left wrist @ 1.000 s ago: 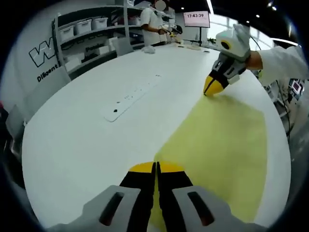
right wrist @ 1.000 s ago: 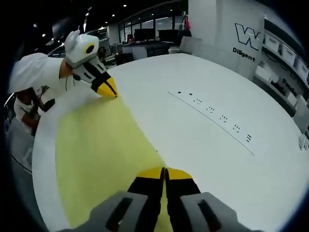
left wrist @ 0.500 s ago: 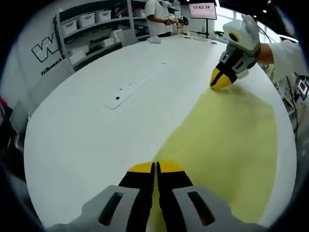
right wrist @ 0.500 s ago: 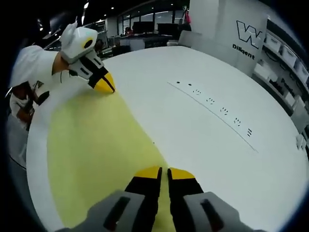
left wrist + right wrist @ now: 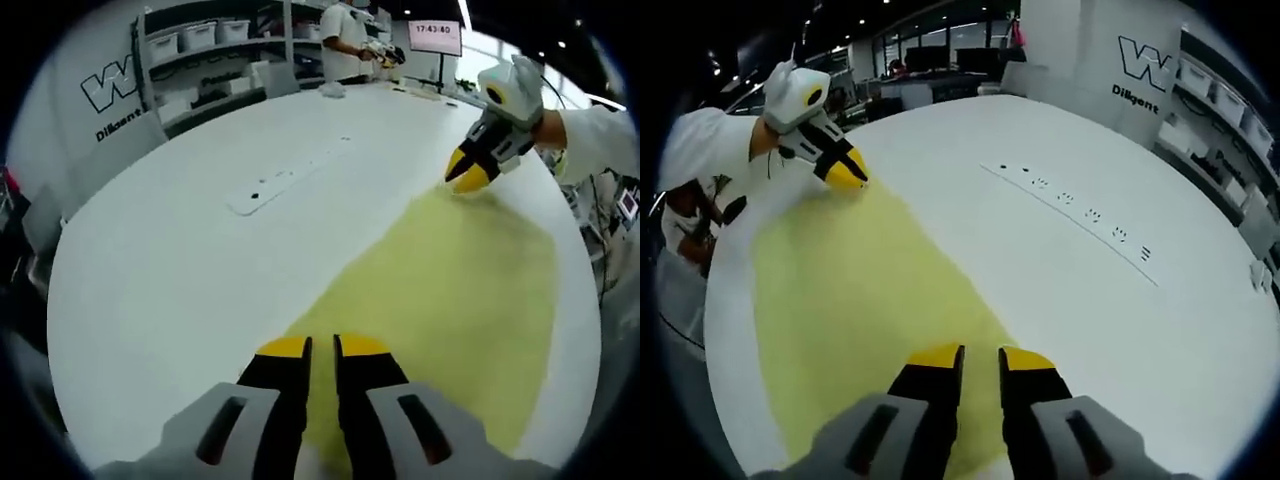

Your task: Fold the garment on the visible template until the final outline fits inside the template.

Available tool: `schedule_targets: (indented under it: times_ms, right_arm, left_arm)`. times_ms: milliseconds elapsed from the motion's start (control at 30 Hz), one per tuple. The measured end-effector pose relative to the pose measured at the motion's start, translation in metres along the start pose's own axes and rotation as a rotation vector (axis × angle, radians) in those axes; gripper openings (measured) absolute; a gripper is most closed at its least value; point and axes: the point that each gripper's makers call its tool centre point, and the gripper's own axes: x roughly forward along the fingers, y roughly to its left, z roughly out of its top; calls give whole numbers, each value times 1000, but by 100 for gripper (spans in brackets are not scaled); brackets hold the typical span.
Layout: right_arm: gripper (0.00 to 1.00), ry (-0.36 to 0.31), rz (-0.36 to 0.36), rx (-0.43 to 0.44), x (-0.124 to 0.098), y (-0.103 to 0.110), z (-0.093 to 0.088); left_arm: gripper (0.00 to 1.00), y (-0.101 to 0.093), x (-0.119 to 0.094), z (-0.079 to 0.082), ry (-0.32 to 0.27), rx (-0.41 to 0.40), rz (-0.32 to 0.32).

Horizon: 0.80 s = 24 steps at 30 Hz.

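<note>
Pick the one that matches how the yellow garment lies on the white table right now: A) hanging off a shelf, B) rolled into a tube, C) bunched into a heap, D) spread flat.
D: the yellow garment lies spread flat on the white table, with the left gripper and the right gripper at two of its corners, jaws slightly apart.

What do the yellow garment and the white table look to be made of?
Yellow garment: looks like thin, matte woven fabric; it lies flat with soft wrinkles near the far claw. White table: seems a hard, smooth laminate or painted board with a faint sheen; exact material unclear.
</note>
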Motion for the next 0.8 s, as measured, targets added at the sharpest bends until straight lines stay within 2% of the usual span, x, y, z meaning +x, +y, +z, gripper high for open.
schedule_targets:
  times_ms: [200,300,467,533,667,800]
  right_arm:
    - [22,-9,8,28,-4,10,2]
    - [28,-22,5,47,-7,17,2]
    - [37,-44,-12,81,-9,24,2]
    - [40,-52,-13,96,-10,26,2]
    - [45,-61,-21,115,-15,31,-2]
    - [46,-78,-22,145,-22,37,-8]
  left_arm:
    - [15,-6,-8,-7,3,-50,3]
    - [16,-8,-13,-6,-25,-94,7]
    - [25,-9,-20,-6,-61,-150,35]
    - [26,-12,-23,-7,-82,-188,25]
    - [28,-16,-29,-13,-90,-204,31]
    - [29,-23,-38,-17,-101,-206,35]
